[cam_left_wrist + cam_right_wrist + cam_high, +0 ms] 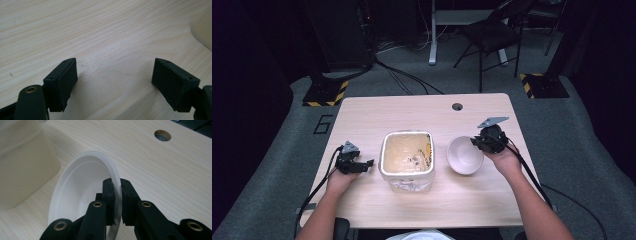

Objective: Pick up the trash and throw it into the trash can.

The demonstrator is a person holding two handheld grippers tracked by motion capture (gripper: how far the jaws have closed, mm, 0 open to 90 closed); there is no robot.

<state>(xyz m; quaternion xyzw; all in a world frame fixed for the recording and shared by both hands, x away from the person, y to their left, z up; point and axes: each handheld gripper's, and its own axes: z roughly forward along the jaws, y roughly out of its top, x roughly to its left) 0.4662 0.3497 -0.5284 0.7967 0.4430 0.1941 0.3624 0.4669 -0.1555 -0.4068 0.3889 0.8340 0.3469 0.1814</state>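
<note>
High view, left to right. The left gripper (371,162), held at lower left of the frame, points toward a square-mouthed tub; in the left gripper view its 2 jaws stand wide apart with nothing between them, over bare wooden table (105,32). At centre stands the translucent plastic tub (407,161), rounded at the corners, holding a beige mass with a few dark specks and a yellow streak at its right wall; what the contents are cannot be told. Just right of the tub sits a small white bowl (464,156), near but apart from it. The right gripper (474,142) meets the bowl's upper right rim.

Right gripper view. The 2 jaws are clamped on the rim of the bowl (82,185), 1 pad inside the wall and 1 outside, with the thin white edge running between them. The bowl appears tilted, its mouth turned toward the tub at upper left of the frame; whether its base touches the table cannot be told. The interior is plain, smooth and empty, with a flat well and a flared lip.

Handling, as judged. The bowl appears light and thin-walled, probably stiff plastic or melamine, smooth enough to pivot or slip in a 1-point rim pinch. A hold deep over the lip suits it best. The tub looks heavier, its walls perhaps yielding.
</note>
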